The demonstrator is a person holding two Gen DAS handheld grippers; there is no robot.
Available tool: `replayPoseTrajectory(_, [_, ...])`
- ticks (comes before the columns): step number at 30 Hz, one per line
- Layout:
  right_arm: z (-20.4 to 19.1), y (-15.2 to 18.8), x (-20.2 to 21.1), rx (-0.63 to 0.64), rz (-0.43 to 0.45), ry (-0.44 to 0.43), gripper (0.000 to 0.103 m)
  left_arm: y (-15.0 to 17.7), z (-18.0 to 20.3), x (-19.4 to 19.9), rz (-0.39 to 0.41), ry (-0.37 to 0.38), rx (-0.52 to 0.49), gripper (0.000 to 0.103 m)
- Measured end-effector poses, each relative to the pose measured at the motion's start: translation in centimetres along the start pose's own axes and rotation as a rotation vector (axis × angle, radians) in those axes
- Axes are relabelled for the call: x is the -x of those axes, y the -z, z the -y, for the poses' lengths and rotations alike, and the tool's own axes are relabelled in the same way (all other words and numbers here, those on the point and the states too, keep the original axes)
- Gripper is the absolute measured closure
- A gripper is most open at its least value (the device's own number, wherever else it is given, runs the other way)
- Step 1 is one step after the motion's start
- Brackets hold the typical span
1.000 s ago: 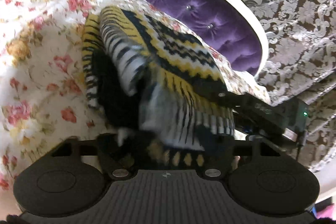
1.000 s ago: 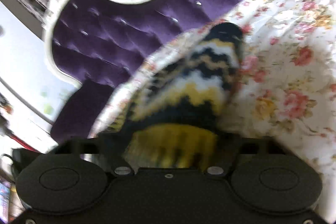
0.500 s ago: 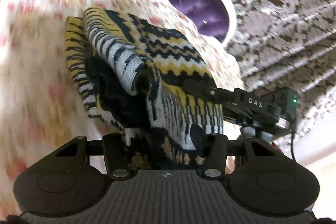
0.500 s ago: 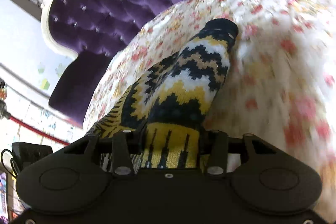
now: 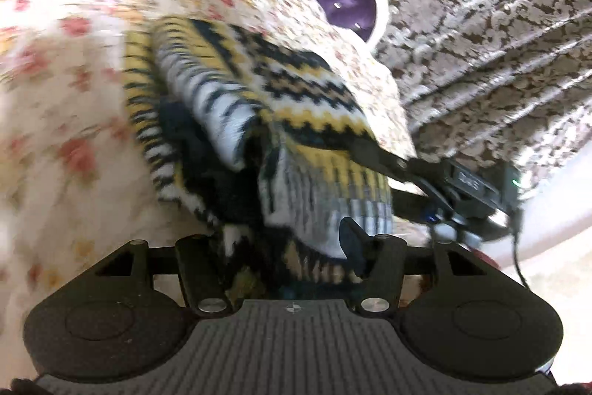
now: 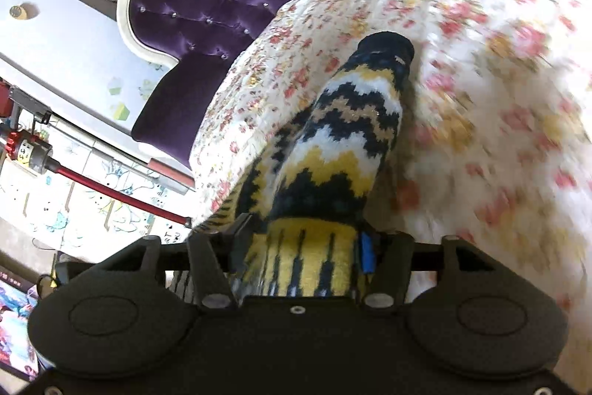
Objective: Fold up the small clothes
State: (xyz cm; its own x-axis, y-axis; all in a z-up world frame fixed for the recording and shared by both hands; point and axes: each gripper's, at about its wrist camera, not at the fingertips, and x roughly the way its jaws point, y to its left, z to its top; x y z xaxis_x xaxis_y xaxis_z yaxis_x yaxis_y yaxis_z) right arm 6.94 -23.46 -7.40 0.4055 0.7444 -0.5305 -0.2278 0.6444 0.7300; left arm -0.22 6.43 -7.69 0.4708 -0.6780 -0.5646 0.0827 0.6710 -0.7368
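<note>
A small knitted garment (image 5: 281,106) with yellow, white and dark zigzag bands is held up over the floral bedspread (image 5: 66,69). My left gripper (image 5: 288,250) is shut on its lower hem. My right gripper (image 6: 299,247) is shut on the yellow ribbed hem (image 6: 307,265) of the same garment (image 6: 344,143). The right gripper also shows in the left wrist view (image 5: 425,173), clamped on the hem at the right. The fingertips of both are mostly hidden by the knit. The garment's far end rests on the bedspread (image 6: 481,80).
A purple tufted headboard (image 6: 207,2) with a white frame stands behind the bed. Patterned damask curtains (image 5: 481,24) hang on the right in the left wrist view. A red-handled vacuum (image 6: 74,169) and clutter lie off the bed's left edge.
Both grippers have kept their hold on the garment and moved it over the bedspread; the views swing, with more curtain showing on the left side and more headboard on the right.
</note>
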Motion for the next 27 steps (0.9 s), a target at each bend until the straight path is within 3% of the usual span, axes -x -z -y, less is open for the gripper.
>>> replayPoseTrajectory(2, [0.0,1.0,0.8,0.019,0.035,0.044,0.036,0.8,-0.4,0.2,0.032,-0.066,0.000,0.048])
replayPoseTrajectory(5, [0.2,2.2,1.6,0.044,0.084,0.108,0.035,1.8,-1.1,1.0,0.090,-0.086,0.004,0.048])
replayPoseTrajectory(7, [0.4,3.0,1.9,0.056,0.109,0.149,0.029,2.2,-0.6,1.6,0.129,-0.132,-0.028,0.048])
replayPoseTrajectory(14, [-0.8,5.4,3.5,0.159,0.183,0.247,0.021,3.7,4.1,3.7,0.320,-0.389,-0.257,0.036])
replayPoseTrajectory(17, [-1.9,5.9,4.0,0.212,0.216,0.281,0.011,3.3,6.2,3.9,0.399,-0.441,-0.329,0.029])
replayPoseTrajectory(19, [-2.5,6.3,4.4,0.255,0.244,0.299,0.003,2.7,7.0,3.4,0.413,-0.462,-0.354,0.026])
replayPoseTrajectory(22, [-3.5,6.7,4.9,0.317,0.280,0.315,0.000,1.9,7.4,2.0,0.409,-0.505,-0.386,0.025])
replayPoseTrajectory(27, [-4.8,6.5,4.7,0.368,0.310,0.345,0.000,1.1,6.4,-1.1,0.352,-0.680,-0.402,0.025])
